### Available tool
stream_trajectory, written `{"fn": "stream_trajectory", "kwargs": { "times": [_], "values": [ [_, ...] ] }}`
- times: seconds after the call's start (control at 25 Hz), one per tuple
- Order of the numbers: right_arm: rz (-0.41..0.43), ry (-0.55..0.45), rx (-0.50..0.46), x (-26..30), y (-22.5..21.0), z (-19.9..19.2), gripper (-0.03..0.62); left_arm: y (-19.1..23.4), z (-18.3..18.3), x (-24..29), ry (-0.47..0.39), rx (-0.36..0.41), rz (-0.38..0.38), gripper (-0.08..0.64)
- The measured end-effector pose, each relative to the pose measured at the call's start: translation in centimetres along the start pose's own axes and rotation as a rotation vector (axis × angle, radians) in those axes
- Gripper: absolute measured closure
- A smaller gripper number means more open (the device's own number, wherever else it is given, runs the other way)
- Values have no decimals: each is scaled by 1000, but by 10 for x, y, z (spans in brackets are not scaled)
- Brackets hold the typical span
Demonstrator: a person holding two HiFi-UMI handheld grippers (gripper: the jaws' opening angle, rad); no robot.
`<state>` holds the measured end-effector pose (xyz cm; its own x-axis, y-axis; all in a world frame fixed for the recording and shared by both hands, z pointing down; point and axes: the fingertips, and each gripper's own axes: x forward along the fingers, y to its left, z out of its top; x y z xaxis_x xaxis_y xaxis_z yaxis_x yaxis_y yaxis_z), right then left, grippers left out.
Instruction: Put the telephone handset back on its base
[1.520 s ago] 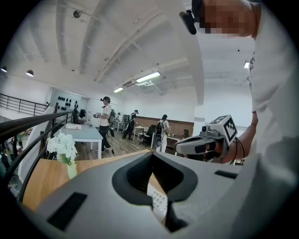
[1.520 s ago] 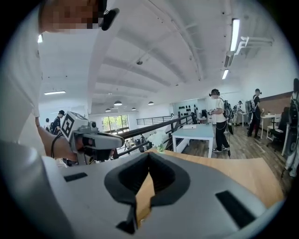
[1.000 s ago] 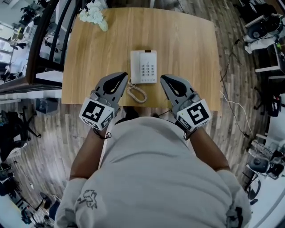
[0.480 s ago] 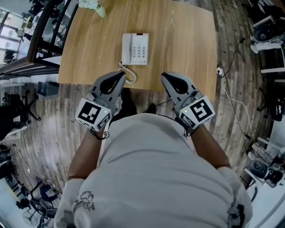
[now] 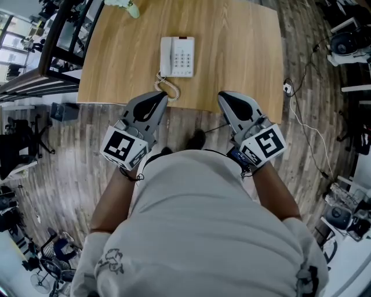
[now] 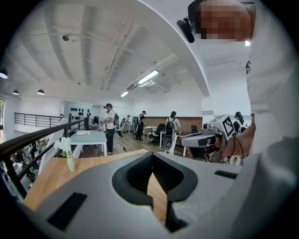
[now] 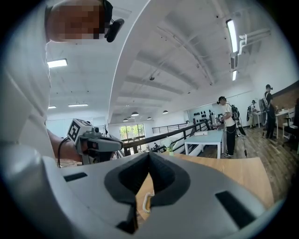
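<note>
A white telephone (image 5: 177, 56) sits on the wooden table (image 5: 243, 52). Its handset (image 5: 167, 56) lies along the left side of the base, and the coiled cord (image 5: 168, 88) curls toward the table's near edge. My left gripper (image 5: 162, 96) and right gripper (image 5: 224, 95) hover short of that edge, above the floor, and both point at the table. Each is shut with nothing in it. In the left gripper view the left gripper (image 6: 152, 156) has its tips together. The right gripper (image 7: 149, 154) looks the same in its own view, with the cord (image 7: 147, 201) showing below its tips.
A small vase of white flowers (image 5: 124, 4) stands at the table's far left corner. A dark railing (image 5: 55, 40) runs along the left. Cables (image 5: 301, 125) trail over the wooden floor on the right. People and desks (image 6: 110, 122) are far behind.
Both grippers have drawn back from beside the phone, past the table's near edge. The phone now lies farther ahead. Both stay shut.
</note>
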<state>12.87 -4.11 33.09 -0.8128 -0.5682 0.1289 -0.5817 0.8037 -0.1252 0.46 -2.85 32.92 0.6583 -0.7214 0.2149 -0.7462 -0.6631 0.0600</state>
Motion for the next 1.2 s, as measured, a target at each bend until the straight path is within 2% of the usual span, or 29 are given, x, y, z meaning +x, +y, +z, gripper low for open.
{"fn": "stream_trajectory", "kwargs": {
  "times": [0.68, 1.2],
  "values": [
    [-44, -7, 20, 21, 135, -7, 588, 4, -19, -130, -44, -3, -104, 555],
    [-67, -21, -27, 17, 239, -9, 588, -7, -23, -236, -115, 4, -121, 555]
  ]
}}
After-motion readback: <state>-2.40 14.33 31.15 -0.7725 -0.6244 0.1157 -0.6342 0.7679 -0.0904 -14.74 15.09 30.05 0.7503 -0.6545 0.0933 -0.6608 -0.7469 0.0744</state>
